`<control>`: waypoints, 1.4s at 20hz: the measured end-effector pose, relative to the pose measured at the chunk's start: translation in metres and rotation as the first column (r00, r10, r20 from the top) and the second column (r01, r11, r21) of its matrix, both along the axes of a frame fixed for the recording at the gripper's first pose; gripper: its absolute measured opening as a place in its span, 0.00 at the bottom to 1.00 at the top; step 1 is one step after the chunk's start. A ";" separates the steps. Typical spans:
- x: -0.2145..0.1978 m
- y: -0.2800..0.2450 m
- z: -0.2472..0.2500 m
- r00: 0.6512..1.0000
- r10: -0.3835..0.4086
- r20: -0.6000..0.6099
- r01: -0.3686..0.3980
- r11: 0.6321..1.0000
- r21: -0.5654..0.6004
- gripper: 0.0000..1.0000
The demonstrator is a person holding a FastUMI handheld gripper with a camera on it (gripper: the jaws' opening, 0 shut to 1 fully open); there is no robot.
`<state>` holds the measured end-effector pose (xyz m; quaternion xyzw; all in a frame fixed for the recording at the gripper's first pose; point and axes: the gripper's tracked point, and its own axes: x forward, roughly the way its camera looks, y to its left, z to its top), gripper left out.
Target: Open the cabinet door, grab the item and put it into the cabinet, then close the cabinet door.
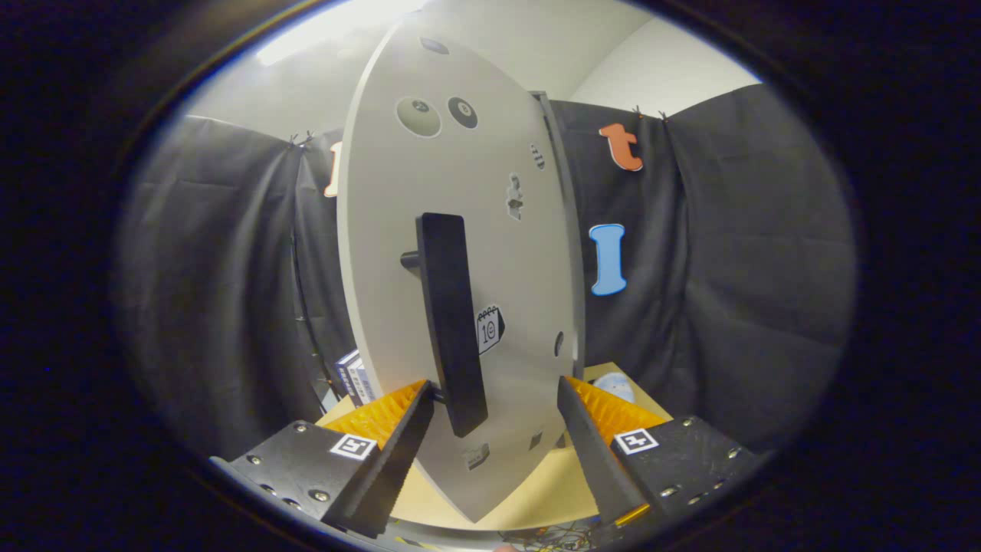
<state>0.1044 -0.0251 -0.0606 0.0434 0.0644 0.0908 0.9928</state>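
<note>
Nearest, the hand-held gripper (494, 429) has its two fingers spread apart with nothing pressed between them; the lower end of a black bar handle (452, 322) hangs in the gap, close to the left finger, though whether it touches is hard to tell. Under and just beyond the fingers lies a pale wooden surface (536, 491), with a tangle of thin wires (563, 535) at its near edge. The handle stands upright on a short post from the light grey cabinet door (460, 230), which fills the middle ground and carries small stickers and two round marks near its top. To the left of the door, low down, sits a small blue-and-white box (351, 376); to the right, on the surface, lies a pale bluish round object (615, 386). Beyond, black cloth (736, 268) drapes the booth, with a white wall (659, 69) above.
</note>
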 end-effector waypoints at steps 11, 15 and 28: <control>0.095 0.121 -0.006 0.982 0.186 0.042 -0.186 0.982 -0.020 1.00; 0.129 0.155 -0.006 0.973 0.213 0.087 -0.210 0.977 -0.050 1.00; 0.205 0.176 -0.008 0.981 -0.024 0.190 0.035 0.998 -0.058 1.00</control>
